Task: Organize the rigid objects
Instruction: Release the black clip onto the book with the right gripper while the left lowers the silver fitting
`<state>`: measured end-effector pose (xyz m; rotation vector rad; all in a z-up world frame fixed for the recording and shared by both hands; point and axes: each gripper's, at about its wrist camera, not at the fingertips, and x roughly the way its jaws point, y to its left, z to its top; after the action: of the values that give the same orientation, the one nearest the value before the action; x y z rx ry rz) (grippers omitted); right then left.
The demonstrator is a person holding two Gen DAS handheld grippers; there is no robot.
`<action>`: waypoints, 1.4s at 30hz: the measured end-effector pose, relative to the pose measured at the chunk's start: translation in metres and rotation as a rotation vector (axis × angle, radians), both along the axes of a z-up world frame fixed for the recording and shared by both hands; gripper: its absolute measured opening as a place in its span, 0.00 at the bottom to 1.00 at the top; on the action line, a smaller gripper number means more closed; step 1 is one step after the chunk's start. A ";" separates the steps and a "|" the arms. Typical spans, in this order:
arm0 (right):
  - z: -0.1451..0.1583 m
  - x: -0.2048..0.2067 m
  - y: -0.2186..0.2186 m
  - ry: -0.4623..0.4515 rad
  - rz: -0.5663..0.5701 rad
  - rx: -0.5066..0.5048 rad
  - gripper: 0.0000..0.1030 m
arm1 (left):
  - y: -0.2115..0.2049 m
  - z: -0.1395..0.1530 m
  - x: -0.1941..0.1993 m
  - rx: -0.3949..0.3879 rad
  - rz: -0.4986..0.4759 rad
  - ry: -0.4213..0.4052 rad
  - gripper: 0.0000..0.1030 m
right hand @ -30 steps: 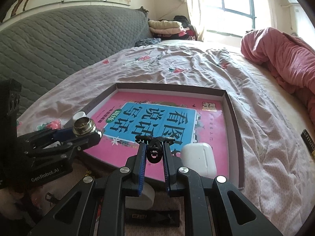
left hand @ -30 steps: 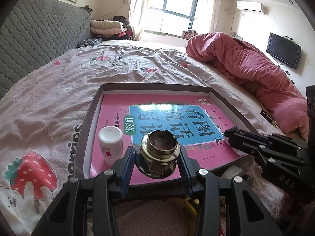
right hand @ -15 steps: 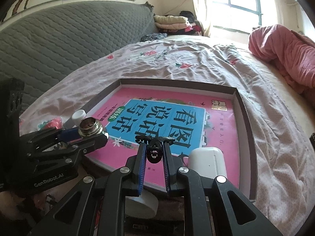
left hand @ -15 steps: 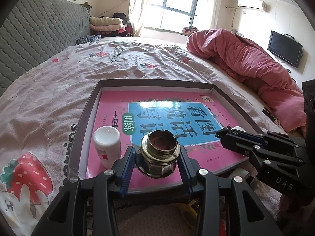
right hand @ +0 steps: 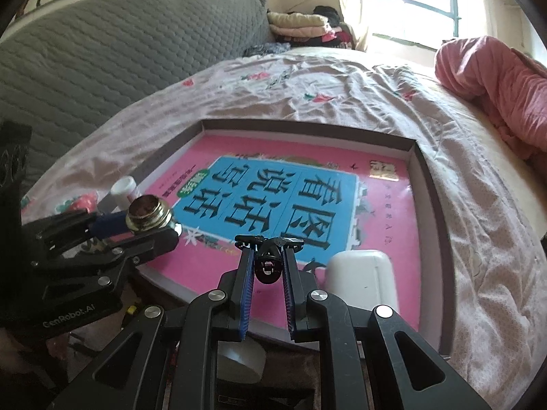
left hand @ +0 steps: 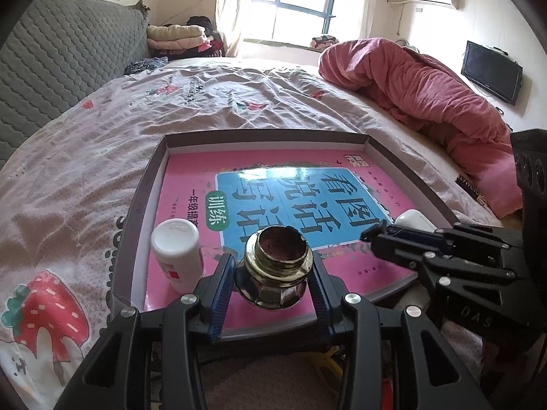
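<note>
The left gripper gripped a brass fitting above the tray's near edge, the right gripper pinched a black clip (both best lowered gently onto open space, clear of the bottle).

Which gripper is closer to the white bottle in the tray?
Left. The left gripper, holding the brass fitting, is right beside the white bottle; the right gripper is across the tray.
</note>
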<state>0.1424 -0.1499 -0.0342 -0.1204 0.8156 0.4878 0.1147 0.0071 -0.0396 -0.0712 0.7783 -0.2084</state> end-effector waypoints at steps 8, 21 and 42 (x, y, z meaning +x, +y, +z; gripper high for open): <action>-0.001 0.002 0.001 0.020 0.014 -0.023 0.16 | 0.001 0.000 0.001 -0.006 -0.010 0.009 0.42; 0.001 0.006 -0.001 0.074 0.014 -0.063 0.19 | 0.002 -0.002 0.004 -0.018 -0.036 0.038 0.42; 0.017 -0.001 -0.020 -0.018 -0.045 0.056 0.28 | 0.003 -0.006 0.018 -0.051 -0.070 0.088 0.42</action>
<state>0.1414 -0.1699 -0.0172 -0.0549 0.7853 0.4659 0.1323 0.0103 -0.0452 -0.1015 0.8636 -0.2934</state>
